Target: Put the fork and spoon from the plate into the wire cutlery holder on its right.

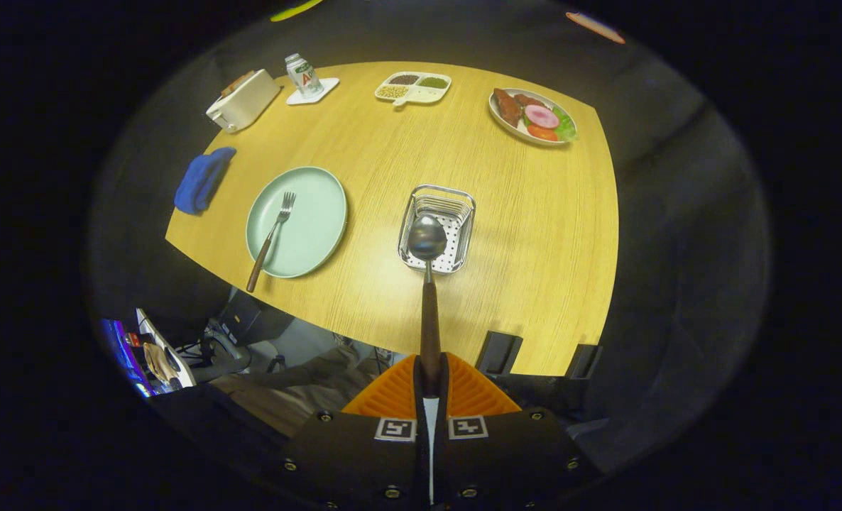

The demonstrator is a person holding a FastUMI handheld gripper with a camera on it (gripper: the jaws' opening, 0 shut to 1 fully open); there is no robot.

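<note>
My gripper (431, 380) is shut on the brown wooden handle of the spoon (428, 284). The spoon points straight ahead from the fingers, held high above the yellow wooden table (534, 213). Its steel bowl lines up over the wire cutlery holder (461, 206), which stands on the table right of the plate. The pale green plate (314, 213) lies to the left of the holder. The fork (272, 238) rests on it, tines away from me, its brown handle sticking out over the plate's near rim.
Along the table's far side stand a white toaster (243, 101), a drink can on a white coaster (304, 77), a divided dish of beans (414, 87) and a plate of food (533, 116). A blue cloth (202, 179) hangs at the left edge.
</note>
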